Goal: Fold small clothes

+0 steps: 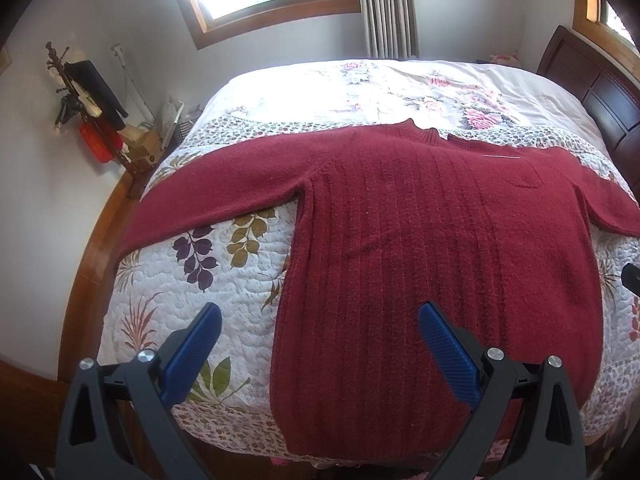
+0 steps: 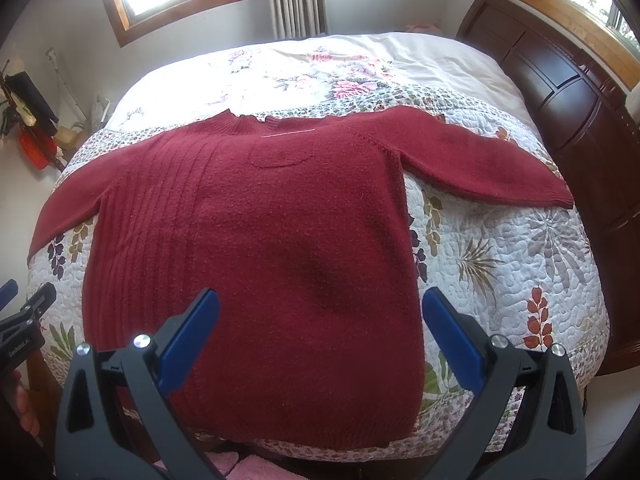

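Basically nothing folded yet imo. Sweater [image 1: 420, 240] lies flat across the bed [image 1: 224, 280], filling the middle of both frames, collar toward the top, hem at the bottom edge near the cams. Both sleeves are spread straight out: one runs to the left edge of the left wrist view, the other ends at the cuff in the upper right of the right wrist view. No creases or flaps turned over afaict, so the whole fold is left: sleeves in, then body over.

Left gripper [image 1: 318, 350] hangs above the lower left part of the sweater w/ fingers [image 1: 192, 354] spread wide, nothing in them. Right gripper [image 2: 320, 344] is the same deal over the hem area, fingers wide apart, empty. Neither touches the fabric as far as I can tell.
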`<control>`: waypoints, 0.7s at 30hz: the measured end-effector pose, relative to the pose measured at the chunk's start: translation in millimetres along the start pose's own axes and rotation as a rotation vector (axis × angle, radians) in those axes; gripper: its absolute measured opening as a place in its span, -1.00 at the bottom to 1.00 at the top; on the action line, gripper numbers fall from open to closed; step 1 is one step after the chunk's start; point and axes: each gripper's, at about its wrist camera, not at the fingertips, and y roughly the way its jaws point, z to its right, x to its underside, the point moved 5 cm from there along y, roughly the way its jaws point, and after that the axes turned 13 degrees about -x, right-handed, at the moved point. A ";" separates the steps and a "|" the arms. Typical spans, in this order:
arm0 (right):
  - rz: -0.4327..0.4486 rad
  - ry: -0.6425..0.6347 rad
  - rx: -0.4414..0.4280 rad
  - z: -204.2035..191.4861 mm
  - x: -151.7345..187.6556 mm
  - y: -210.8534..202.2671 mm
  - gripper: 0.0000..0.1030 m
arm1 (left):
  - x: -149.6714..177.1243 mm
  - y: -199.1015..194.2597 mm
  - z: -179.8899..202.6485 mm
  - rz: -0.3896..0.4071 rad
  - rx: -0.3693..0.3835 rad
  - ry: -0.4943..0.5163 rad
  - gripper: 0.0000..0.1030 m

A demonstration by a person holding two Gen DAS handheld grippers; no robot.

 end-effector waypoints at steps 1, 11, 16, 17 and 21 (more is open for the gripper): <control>-0.001 0.000 -0.002 1.4 -0.3 0.7 0.95 | -0.5 0.1 2.1 -0.001 0.000 0.001 0.93; 0.003 0.083 0.008 87.1 -28.9 7.9 0.95 | -25.2 5.8 55.6 0.012 0.068 -0.005 0.93; 0.039 0.164 0.087 185.8 -61.6 8.4 0.95 | -64.7 0.4 120.1 0.093 0.104 0.026 0.93; 0.041 0.183 0.100 205.4 -65.0 8.9 0.95 | -75.3 -1.6 135.3 0.106 0.118 0.028 0.93; -0.017 0.263 0.188 309.8 -80.6 25.6 0.95 | -112.7 -6.4 187.5 0.125 0.174 0.008 0.93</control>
